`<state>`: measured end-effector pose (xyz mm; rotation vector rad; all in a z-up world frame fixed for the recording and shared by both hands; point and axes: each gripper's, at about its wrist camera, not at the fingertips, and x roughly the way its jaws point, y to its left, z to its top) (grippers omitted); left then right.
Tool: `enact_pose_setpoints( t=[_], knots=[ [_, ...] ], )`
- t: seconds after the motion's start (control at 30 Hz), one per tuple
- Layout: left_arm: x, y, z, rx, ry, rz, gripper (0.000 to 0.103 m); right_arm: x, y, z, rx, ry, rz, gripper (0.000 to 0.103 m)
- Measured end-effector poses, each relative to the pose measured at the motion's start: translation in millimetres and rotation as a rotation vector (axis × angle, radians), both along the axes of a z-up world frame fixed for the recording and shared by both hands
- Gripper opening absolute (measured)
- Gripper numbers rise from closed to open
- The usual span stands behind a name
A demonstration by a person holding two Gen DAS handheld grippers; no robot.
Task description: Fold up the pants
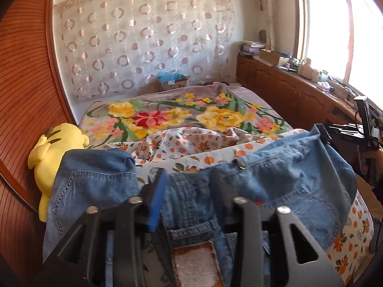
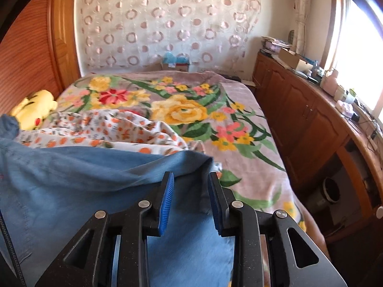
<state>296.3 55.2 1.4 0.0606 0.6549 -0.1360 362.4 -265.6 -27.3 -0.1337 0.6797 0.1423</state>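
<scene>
A bedroom is seen, its bed (image 1: 167, 117) spread with a floral blanket; left wrist view: pants (image 1: 275, 179) are draped widthwise before the left gripper (image 1: 189, 198), jaws released around the waistband; right wrist view: the right gripper (image 2: 190, 201) stands parted over a denim edge, unpinched

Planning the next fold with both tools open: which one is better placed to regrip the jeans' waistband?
Left, probably. The left tool straddles the waistband beside the leather patch; the right tool has only a plain denim corner between its pads.
</scene>
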Motion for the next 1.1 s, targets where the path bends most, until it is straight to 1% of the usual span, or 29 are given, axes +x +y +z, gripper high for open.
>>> enact_pose_setpoints(
  t=[0.03, 0.13, 0.23, 0.43, 0.57, 0.67, 0.83, 0.93, 1.03, 1.1],
  knots=[
    [-4.2, -3.9, -0.4, 0.001, -0.004, -0.014, 0.048, -9.3, 1.5, 0.4, 0.008, -0.008, 0.007, 0.03],
    [-14.9, -17.8, -7.2, 0.016, 0.023, -0.043, 0.048, -38.6, 6.9, 1.7, 0.035, -0.029, 0.039, 0.03],
    [-26.6, -26.4, -15.7, 0.014, 0.041, -0.064, 0.048, -69.3, 12.3, -0.5, 0.06, -0.035, 0.076, 0.03],
    [-51.9, -40.8, -40.2, 0.006, 0.099, -0.101, 0.048, -126.8, 19.8, -18.4, 0.087, -0.028, 0.125, 0.03],
    [-67.6, -44.8, -53.4, 0.0, 0.133, -0.115, 0.048, -157.7, 19.8, -33.2, 0.104, -0.012, 0.14, 0.03],
    [-81.1, -46.4, -59.3, 0.01, 0.143, -0.118, 0.048, -173.7, 19.4, -40.3, 0.108, -0.005, 0.138, 0.03],
    [-103.4, -45.6, -62.8, 0.005, 0.148, -0.117, 0.048, -197.0, 13.9, -40.7, 0.148, -0.014, 0.117, 0.03],
    [-112.8, -42.3, -65.1, 0.001, 0.151, -0.106, 0.048, -204.0, 12.7, -41.8, 0.166, -0.014, 0.109, 0.03],
    [-123.5, -35.8, -68.4, -0.005, 0.155, -0.089, 0.048, -209.8, 14.5, -45.6, 0.15, -0.017, 0.101, 0.03],
    [-130.3, -30.7, -70.5, -0.008, 0.154, -0.079, 0.048, -210.6, 16.9, -49.7, 0.164, -0.002, 0.102, 0.03]
  ],
)
